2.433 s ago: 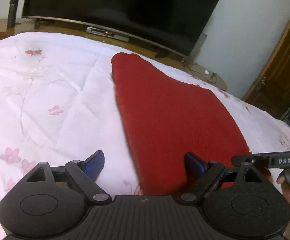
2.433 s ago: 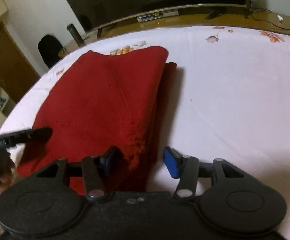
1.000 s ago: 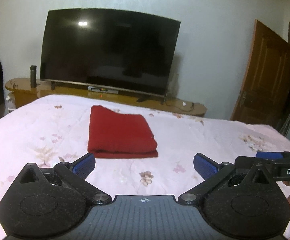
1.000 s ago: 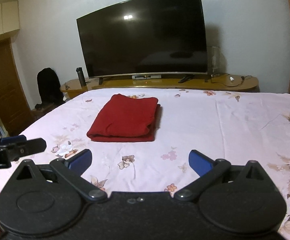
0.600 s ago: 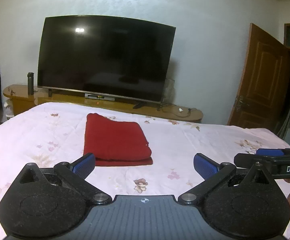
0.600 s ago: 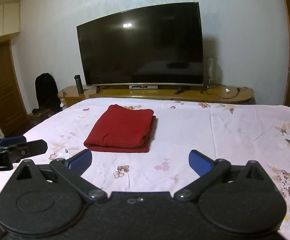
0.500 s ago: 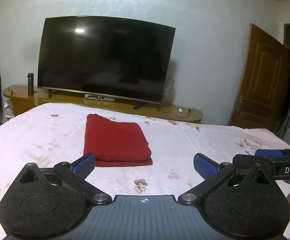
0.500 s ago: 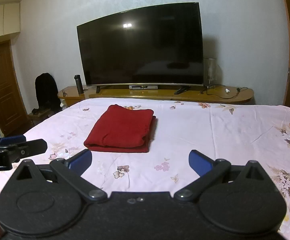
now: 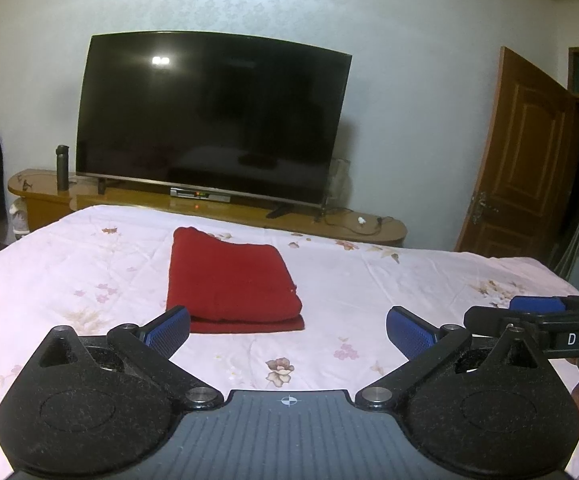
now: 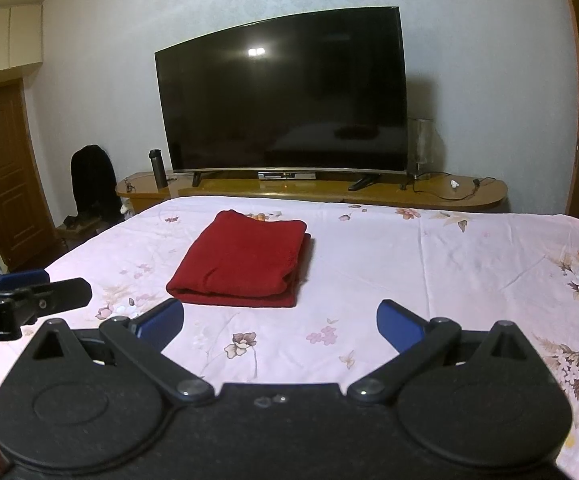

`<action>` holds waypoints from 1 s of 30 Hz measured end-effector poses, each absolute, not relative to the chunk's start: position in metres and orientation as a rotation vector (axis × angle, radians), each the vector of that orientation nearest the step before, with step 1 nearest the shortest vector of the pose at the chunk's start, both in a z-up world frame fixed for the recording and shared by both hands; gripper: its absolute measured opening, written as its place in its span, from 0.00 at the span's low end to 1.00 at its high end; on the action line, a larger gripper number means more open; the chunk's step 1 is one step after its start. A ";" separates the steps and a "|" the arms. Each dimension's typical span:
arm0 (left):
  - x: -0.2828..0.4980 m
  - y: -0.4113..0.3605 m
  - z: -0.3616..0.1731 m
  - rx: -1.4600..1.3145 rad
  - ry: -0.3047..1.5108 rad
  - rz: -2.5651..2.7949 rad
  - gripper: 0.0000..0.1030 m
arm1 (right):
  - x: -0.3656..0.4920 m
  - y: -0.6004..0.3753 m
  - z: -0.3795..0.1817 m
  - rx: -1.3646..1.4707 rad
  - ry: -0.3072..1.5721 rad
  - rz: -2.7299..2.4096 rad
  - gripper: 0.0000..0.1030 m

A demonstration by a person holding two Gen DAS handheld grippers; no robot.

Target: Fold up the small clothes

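Observation:
A red garment [image 9: 231, 280] lies folded into a neat rectangle on the pink floral bed sheet [image 9: 69, 280]; it also shows in the right wrist view [image 10: 241, 264]. My left gripper [image 9: 287, 332] is open and empty, held back from the garment above the near part of the bed. My right gripper [image 10: 279, 322] is open and empty, also well short of the garment. The right gripper shows at the right edge of the left wrist view [image 9: 537, 316], and the left gripper at the left edge of the right wrist view [image 10: 29, 292].
A large dark TV [image 9: 213, 120] stands on a low wooden cabinet [image 9: 369, 228] beyond the bed. A dark bottle [image 9: 62, 168] stands on the cabinet's left end. A wooden door [image 9: 521, 176] is at the right, a black chair [image 10: 91, 184] at the left.
Both grippers have pulled far back and up from the folded garment and opened wide. Over the last half second they barely move.

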State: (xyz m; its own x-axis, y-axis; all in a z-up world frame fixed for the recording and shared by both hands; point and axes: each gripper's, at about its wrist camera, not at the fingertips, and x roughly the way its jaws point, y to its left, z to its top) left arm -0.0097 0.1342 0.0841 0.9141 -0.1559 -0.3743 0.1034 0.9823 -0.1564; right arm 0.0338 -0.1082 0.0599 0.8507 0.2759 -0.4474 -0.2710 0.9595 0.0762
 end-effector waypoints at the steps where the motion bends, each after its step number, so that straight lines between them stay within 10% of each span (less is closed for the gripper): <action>1: -0.010 0.133 0.084 -0.134 0.396 -0.134 1.00 | 0.034 -0.108 0.059 0.010 0.472 0.286 0.99; 30: -0.007 0.129 0.086 -0.127 0.399 -0.130 1.00 | 0.038 -0.113 0.062 0.011 0.473 0.295 0.99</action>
